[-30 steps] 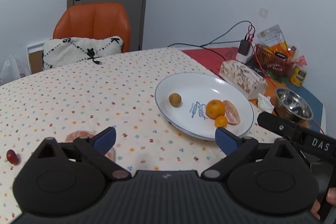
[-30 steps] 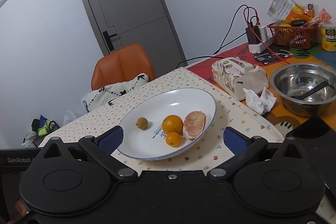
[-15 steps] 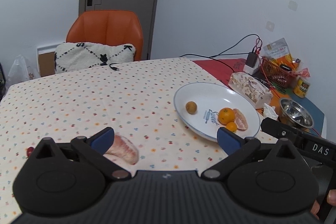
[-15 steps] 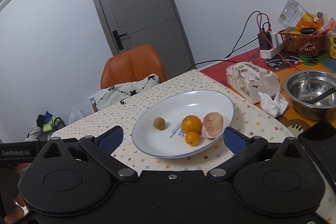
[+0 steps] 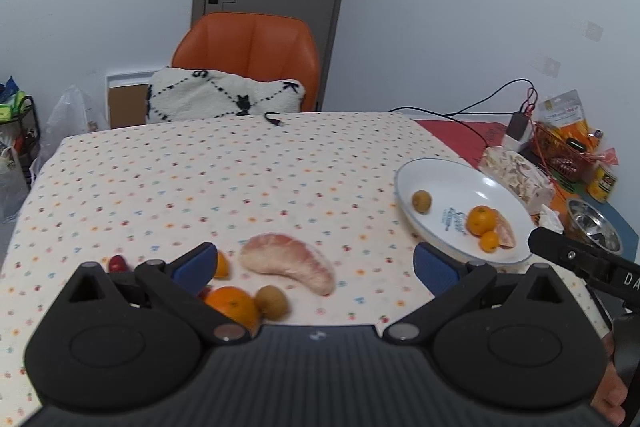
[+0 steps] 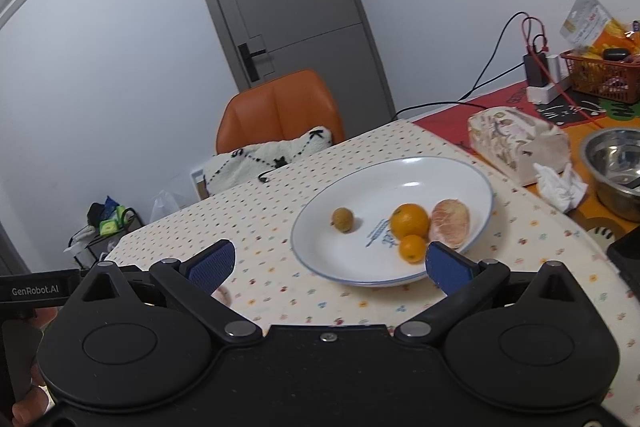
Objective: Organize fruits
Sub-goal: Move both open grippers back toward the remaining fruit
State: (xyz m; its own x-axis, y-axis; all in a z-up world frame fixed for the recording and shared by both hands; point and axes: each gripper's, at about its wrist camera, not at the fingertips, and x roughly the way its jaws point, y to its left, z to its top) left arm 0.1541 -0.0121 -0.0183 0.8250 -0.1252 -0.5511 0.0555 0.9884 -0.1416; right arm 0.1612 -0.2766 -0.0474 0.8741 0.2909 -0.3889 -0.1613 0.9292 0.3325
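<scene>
My left gripper has swung back, jaws wide and empty, bringing the loose pomelo segment on the tablecloth into reach, headed for the plate; right gripper idles, spread wide.

We see a white plate with a thin blue rim lying flat on the dotted tablecloth, and it holds four fruits: a small brown longan alone on its left side, a large orange near its centre, a smaller orange touching that one on the near side, and a peeled pomelo segment against the large orange's right. To the left of the plate, well apart from it, we find loose fruit on the cloth: a curved peeled pomelo wedge, a second longan just beside a whole orange, a small orange piece partly hidden behind a blue fingertip, and a red fruit farthest from the plate.
</scene>
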